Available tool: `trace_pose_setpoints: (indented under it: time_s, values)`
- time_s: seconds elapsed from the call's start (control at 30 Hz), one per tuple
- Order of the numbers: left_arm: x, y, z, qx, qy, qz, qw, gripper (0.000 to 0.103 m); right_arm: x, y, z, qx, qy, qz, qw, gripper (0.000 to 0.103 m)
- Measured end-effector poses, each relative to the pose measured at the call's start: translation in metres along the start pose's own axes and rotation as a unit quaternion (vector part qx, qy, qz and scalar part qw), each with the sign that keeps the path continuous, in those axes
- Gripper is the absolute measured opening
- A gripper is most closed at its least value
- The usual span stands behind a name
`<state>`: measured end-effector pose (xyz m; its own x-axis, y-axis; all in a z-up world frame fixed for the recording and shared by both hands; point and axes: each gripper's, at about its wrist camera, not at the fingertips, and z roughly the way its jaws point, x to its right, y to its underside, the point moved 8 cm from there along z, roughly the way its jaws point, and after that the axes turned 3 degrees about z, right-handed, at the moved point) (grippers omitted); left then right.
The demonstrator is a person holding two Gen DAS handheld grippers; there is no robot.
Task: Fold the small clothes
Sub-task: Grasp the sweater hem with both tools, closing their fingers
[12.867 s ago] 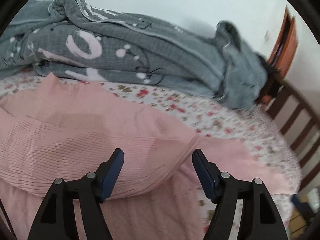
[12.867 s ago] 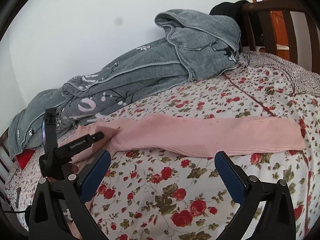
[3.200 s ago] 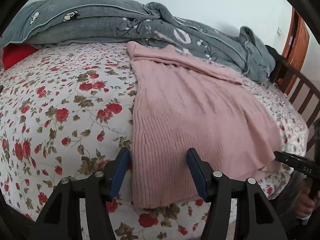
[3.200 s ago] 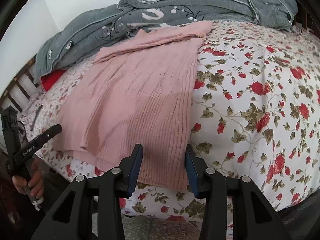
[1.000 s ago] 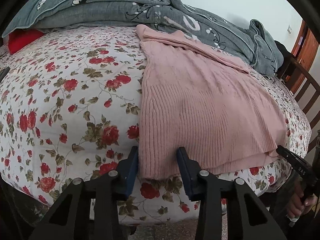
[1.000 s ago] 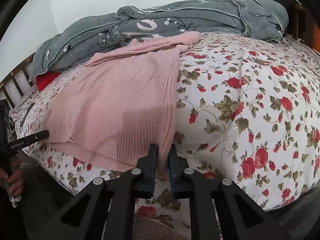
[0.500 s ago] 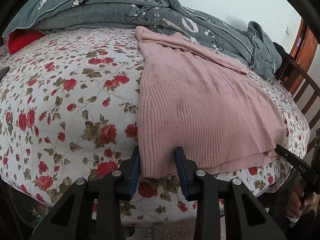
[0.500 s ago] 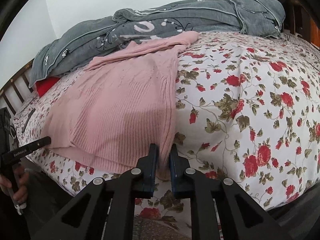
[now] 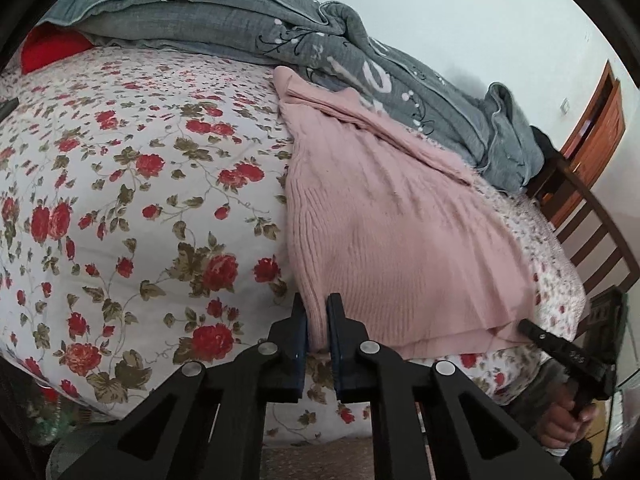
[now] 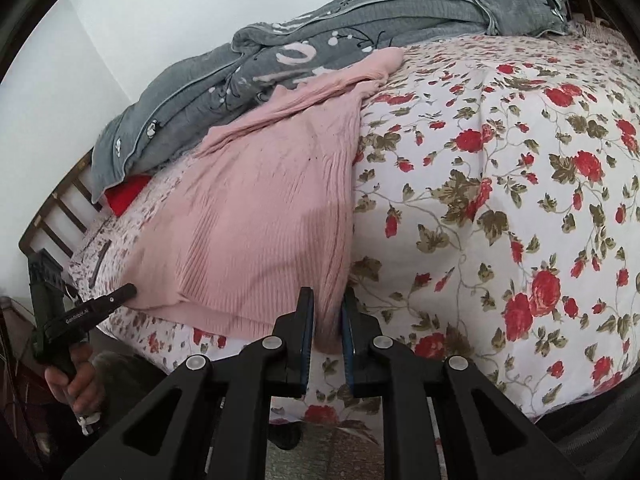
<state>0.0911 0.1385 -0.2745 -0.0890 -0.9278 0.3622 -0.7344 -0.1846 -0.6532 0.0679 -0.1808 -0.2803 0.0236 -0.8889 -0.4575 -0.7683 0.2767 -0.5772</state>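
A pink ribbed sweater [image 9: 400, 240] lies flat on the bed, its hem hanging over the near edge. In the left wrist view my left gripper [image 9: 318, 300] has its jaws closing on the hem's left corner, and the blue pads press the knit between them. In the right wrist view the sweater [image 10: 272, 208] reaches up toward the quilt, and my right gripper [image 10: 327, 294] is shut on the hem's right corner. Each view shows the other gripper's handle and the hand holding it [image 9: 560, 420] [image 10: 76, 380] below the bed edge.
The bed carries a white sheet with red roses [image 9: 120, 200]. A bunched grey quilt [image 9: 360, 60] runs along the wall behind the sweater, with a red pillow [image 9: 48, 48] under its end. A wooden bed rail [image 9: 592, 232] and an orange door [image 9: 596, 120] stand at the right.
My left gripper's jaws have gone from loosely around the hem corner to clamped on it. The right gripper stays shut on its corner. Both views have rolled a little.
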Motion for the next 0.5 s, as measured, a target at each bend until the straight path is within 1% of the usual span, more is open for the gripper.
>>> trace_pose_setpoints:
  time_s: [0.13,0.17,0.33,0.5]
  values:
    - [0.000,0.006,0.012,-0.032,-0.006,-0.001,0.9995,0.010,0.000,0.004,0.007,-0.012,0.008,0.002,1.000,0.015]
    - [0.000,0.007,0.014,-0.036,-0.006,-0.001,0.9993,0.010,0.000,0.003,0.007,-0.009,0.010,0.000,1.000,0.015]
    - [0.004,0.009,0.019,-0.043,-0.008,-0.001,0.9990,0.011,-0.005,0.003,0.010,-0.008,0.025,-0.016,1.000,0.015]
    - [0.002,0.009,0.021,-0.046,0.002,-0.012,0.9989,0.011,-0.006,0.003,0.011,-0.009,0.037,-0.024,0.999,0.015]
